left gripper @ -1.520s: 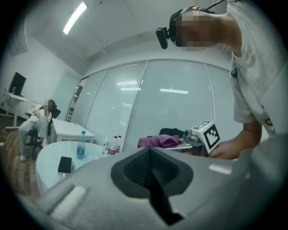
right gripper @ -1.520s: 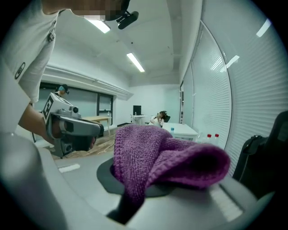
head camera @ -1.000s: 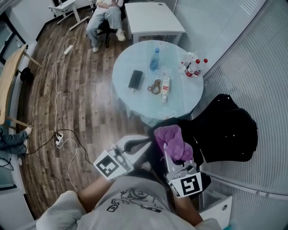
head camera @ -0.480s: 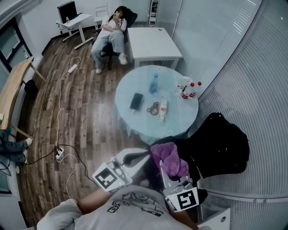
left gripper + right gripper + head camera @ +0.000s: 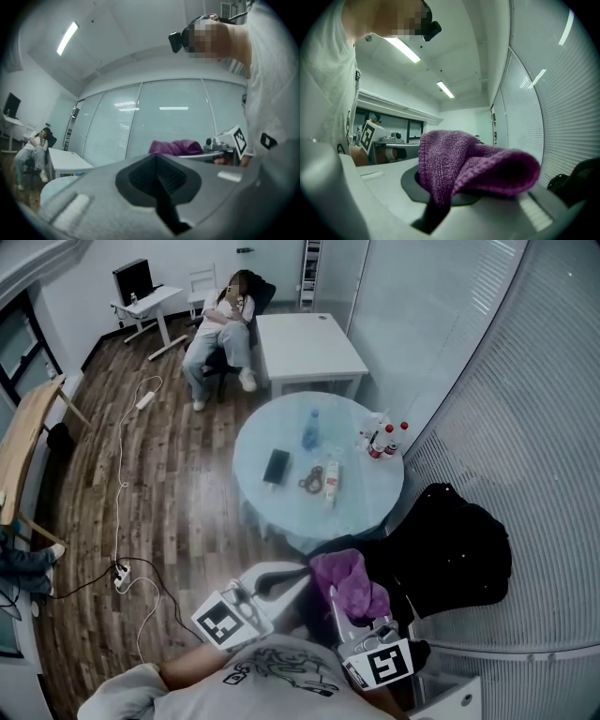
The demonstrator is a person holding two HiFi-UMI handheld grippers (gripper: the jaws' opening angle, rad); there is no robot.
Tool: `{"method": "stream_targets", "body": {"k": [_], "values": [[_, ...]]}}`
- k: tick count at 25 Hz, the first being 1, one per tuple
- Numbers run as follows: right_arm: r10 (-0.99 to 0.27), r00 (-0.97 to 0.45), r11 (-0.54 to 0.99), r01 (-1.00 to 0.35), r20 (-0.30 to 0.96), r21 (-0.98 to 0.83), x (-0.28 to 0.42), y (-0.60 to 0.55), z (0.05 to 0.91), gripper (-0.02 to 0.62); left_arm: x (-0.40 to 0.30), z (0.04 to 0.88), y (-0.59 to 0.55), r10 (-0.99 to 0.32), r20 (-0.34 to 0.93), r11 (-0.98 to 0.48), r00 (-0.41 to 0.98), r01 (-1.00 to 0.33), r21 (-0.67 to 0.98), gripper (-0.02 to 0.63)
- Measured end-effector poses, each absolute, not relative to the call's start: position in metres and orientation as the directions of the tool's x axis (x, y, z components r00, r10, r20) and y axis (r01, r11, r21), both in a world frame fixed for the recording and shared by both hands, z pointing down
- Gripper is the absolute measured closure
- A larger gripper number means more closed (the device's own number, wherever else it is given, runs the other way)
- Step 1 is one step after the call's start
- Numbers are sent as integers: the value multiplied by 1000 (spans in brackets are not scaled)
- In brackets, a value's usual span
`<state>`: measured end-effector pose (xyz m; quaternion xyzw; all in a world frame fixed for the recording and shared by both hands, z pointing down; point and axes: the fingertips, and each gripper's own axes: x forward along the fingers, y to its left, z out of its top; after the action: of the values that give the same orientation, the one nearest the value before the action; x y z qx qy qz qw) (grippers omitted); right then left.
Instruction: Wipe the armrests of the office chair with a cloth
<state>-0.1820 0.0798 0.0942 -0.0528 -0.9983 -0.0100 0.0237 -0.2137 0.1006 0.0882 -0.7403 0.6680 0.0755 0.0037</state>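
Observation:
In the head view my right gripper (image 5: 339, 594) is shut on a purple cloth (image 5: 349, 579), held just in front of my chest. The black office chair (image 5: 450, 554) stands right of the cloth, against the slatted wall; I cannot make out its armrests. My left gripper (image 5: 292, 573) is shut and empty, a little left of the cloth. The left gripper view looks up past its closed jaws (image 5: 157, 180) at the cloth (image 5: 177, 146). In the right gripper view the cloth (image 5: 468, 161) bulges over that gripper (image 5: 443, 192), and part of the chair (image 5: 576, 178) shows at the lower right.
A round glass table (image 5: 375, 507) with a bottle, a phone and small items stands just beyond the chair. Behind it is a white table (image 5: 309, 348), and a seated person (image 5: 220, 334). A power strip with cable (image 5: 122, 577) lies on the wood floor at left. A slatted wall (image 5: 544, 427) curves along the right.
The head view has drawn back and tilted up, so table, chair and grippers sit lower in frame. The cloth stays held in the right gripper; the left stays shut.

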Motion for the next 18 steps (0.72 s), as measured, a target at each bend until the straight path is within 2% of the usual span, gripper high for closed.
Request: {"method": "stream_targets", "body": {"k": [18], "values": [[100,-994,995,101,41,13,-184,72,91,565,-213,86,90,-986,-120,-123,112,-988,90,604]]}}
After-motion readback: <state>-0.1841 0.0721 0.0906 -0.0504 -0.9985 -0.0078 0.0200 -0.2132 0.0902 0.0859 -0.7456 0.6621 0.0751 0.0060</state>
